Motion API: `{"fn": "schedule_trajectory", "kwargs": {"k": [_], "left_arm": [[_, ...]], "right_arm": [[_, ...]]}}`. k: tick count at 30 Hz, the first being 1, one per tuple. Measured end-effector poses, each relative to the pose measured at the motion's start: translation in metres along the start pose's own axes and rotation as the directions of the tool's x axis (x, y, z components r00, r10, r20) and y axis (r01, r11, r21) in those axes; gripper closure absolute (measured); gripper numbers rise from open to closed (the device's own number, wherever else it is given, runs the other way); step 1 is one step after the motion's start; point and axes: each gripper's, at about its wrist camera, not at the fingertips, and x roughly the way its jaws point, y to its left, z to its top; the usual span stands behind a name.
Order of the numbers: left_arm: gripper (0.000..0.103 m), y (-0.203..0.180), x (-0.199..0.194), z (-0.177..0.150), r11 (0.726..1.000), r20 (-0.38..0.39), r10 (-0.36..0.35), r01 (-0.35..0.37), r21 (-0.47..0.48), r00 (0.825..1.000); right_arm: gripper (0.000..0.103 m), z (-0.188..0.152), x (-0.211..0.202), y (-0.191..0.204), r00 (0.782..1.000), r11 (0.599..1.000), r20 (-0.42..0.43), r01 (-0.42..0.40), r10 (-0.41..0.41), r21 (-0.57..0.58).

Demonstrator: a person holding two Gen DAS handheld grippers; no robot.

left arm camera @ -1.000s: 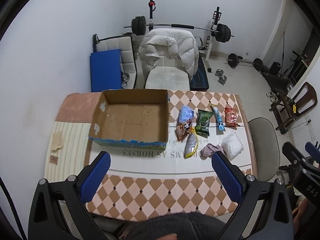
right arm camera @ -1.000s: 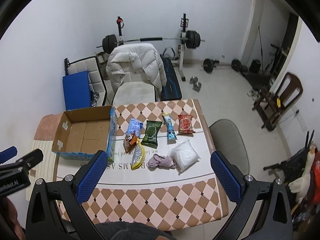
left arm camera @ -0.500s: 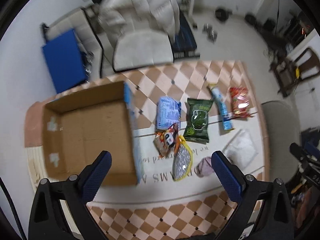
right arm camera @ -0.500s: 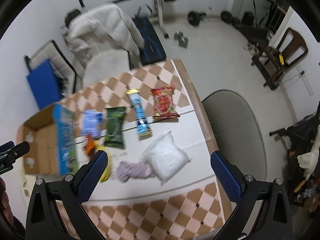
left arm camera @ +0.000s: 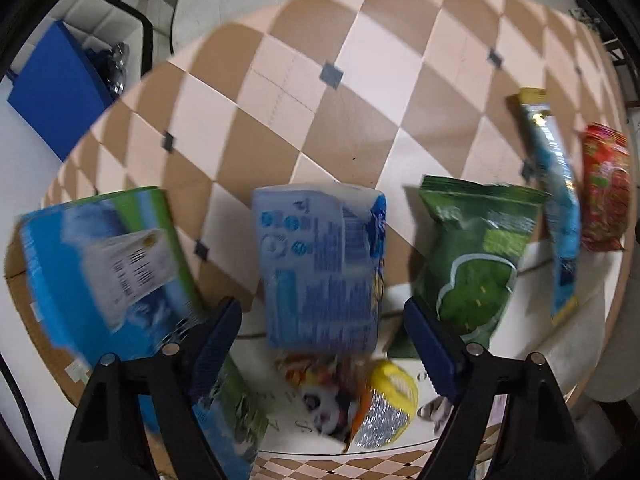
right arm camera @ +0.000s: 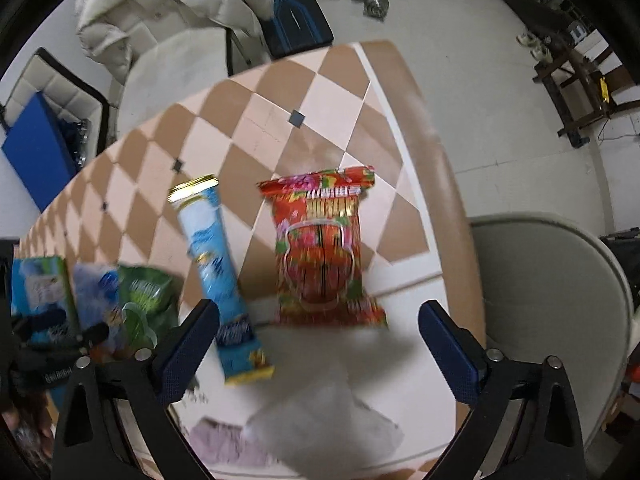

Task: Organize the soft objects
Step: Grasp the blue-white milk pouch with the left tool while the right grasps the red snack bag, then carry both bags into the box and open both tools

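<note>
My left gripper (left arm camera: 322, 340) is open, low over a pale blue tissue pack (left arm camera: 320, 264) that lies between its fingers' line. Beside it lie a green packet (left arm camera: 472, 256), a long blue packet (left arm camera: 556, 216), a red packet (left arm camera: 604, 192), an orange snack bag (left arm camera: 316, 392) and a yellow-silver packet (left arm camera: 384, 412). My right gripper (right arm camera: 318, 344) is open above the red packet (right arm camera: 324, 252), with the long blue packet (right arm camera: 216, 276) to its left. A white bag (right arm camera: 324, 420) and a purple cloth (right arm camera: 216, 440) lie near the front.
The cardboard box (left arm camera: 100, 264) with blue-green printed sides stands left of the tissue pack. The checkered table (right arm camera: 320, 92) ends at the right, where a grey chair seat (right arm camera: 552, 300) stands. A white jacket on a chair (right arm camera: 160, 12) is behind the table.
Both grippers have dropped fast toward the table and forward. The left has closed in on the tissue pack, the right on the red packet. Both stayed open.
</note>
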Motion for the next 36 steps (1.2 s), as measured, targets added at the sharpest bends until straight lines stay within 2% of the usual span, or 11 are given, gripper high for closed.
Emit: {"fn": "schedule_trajectory", "kwargs": {"k": [5, 7, 8, 10, 13, 17, 23, 26, 30, 34, 36], "left_arm": [[0.022, 0.008, 0.02, 0.006, 1.0, -0.043, 0.005, -0.005, -0.014, 0.999], [0.048, 0.013, 0.026, 0.003, 1.0, -0.057, -0.01, 0.009, -0.023, 0.998], [0.048, 0.016, 0.026, 0.001, 0.999, -0.06, -0.019, 0.017, -0.027, 0.998], [0.062, 0.019, 0.022, -0.004, 0.999, -0.051, -0.025, 0.023, -0.03, 0.998], [0.066, 0.026, 0.004, -0.012, 0.999, -0.019, -0.006, 0.005, -0.036, 1.0], [0.066, 0.034, -0.035, -0.025, 0.999, 0.058, 0.015, -0.013, -0.037, 0.998], [0.066, 0.051, -0.109, -0.059, 0.995, 0.209, -0.058, 0.075, -0.073, 0.976], [0.066, 0.078, -0.147, -0.091, 0.986, 0.285, -0.114, 0.144, -0.087, 0.952], [0.066, 0.126, -0.161, -0.135, 0.972, 0.327, -0.153, 0.201, -0.118, 0.933], [0.066, 0.191, -0.158, -0.168, 0.967, 0.331, -0.152, 0.21, -0.147, 0.931], [0.066, 0.214, -0.147, -0.17, 0.961, 0.316, -0.156, 0.218, -0.171, 0.936]], "right_arm": [[0.004, 0.024, 0.035, 0.005, 0.999, 1.0, -0.054, 0.002, -0.001, 0.008], [0.006, 0.03, 0.047, 0.007, 0.997, 1.0, -0.075, -0.004, 0.005, 0.01], [0.009, 0.034, 0.056, 0.009, 0.996, 1.0, -0.09, -0.008, 0.009, 0.014], [0.019, 0.039, 0.07, 0.01, 0.993, 0.999, -0.118, -0.018, 0.022, 0.033], [0.05, 0.039, 0.084, 0.009, 0.99, 0.999, -0.138, 0.022, -0.016, 0.043], [0.054, 0.039, 0.08, 0.005, 0.992, 0.999, -0.124, 0.007, 0.0, 0.054], [0.054, 0.027, 0.032, 0.008, 0.999, 0.999, -0.034, -0.005, 0.006, 0.031], [0.054, 0.007, -0.017, 0.043, 0.997, 0.997, 0.042, -0.056, 0.059, -0.055], [0.054, -0.047, -0.069, 0.112, 0.979, 0.972, 0.08, -0.176, 0.19, -0.158], [0.054, -0.09, -0.09, 0.202, 0.952, 0.926, 0.05, -0.28, 0.301, -0.253], [0.054, -0.106, -0.084, 0.247, 0.949, 0.914, 0.025, -0.296, 0.315, -0.278]]}}
